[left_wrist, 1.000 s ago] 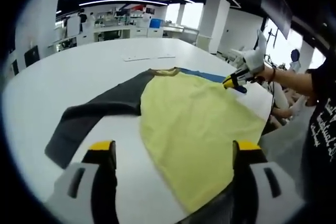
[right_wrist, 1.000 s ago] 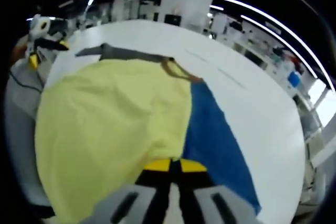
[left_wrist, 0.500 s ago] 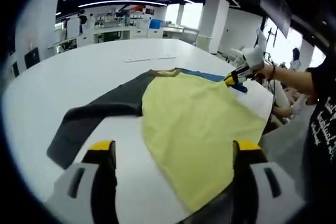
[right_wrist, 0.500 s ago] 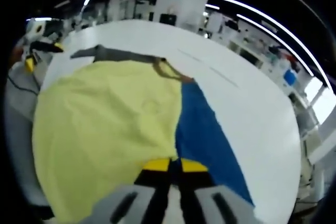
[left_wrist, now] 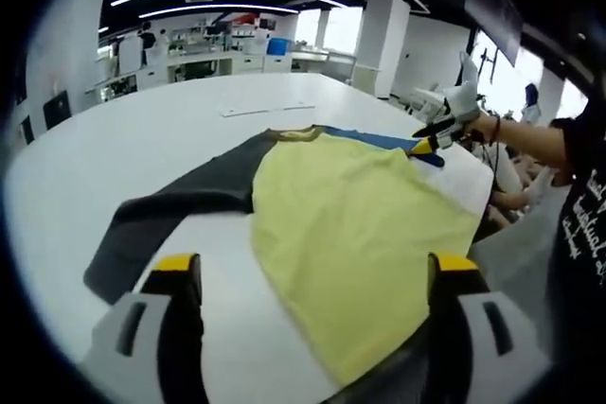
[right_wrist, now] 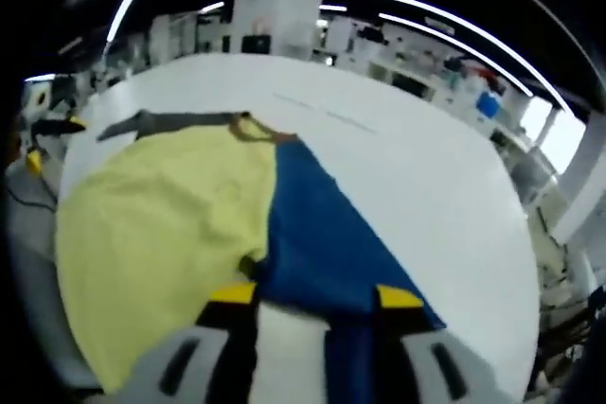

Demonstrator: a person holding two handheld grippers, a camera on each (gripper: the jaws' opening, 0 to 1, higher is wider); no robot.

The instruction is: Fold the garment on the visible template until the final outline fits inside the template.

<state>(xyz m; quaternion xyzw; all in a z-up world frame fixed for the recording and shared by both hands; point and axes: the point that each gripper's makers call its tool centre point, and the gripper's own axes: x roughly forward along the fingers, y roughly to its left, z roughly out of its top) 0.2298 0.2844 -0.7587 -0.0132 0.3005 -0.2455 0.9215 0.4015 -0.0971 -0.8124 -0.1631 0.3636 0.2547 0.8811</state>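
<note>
1. Two sets of tongs are working over one garment [left_wrist: 360, 234], which is lying spread on the white table [left_wrist: 142, 139], filling the middle of the left gripper view.
2. The garment is showing a yellow body, a dark grey sleeve [left_wrist: 170, 210] trailing toward the lower left of that view, and a blue panel [right_wrist: 322, 243] running down the centre of the right gripper view.
3. The left tongs [left_wrist: 308, 276] are hovering released at the bottom of their view, the jaws standing wide apart over the yellow cloth and holding nothing.
4. The right tongs [right_wrist: 317, 295] are also standing parted, with the blue panel lying between the jaws; I cannot tell whether the cloth is touching them.
5. In the left gripper view the right tongs are showing at the upper right, at the garment's far edge.
6. The cloth is looking light, soft and limp, so it is likely to sag and wrinkle when lifted.
7. An edge or corner, such as the sleeve end or hem, is seeming the best place to pinch.
</note>
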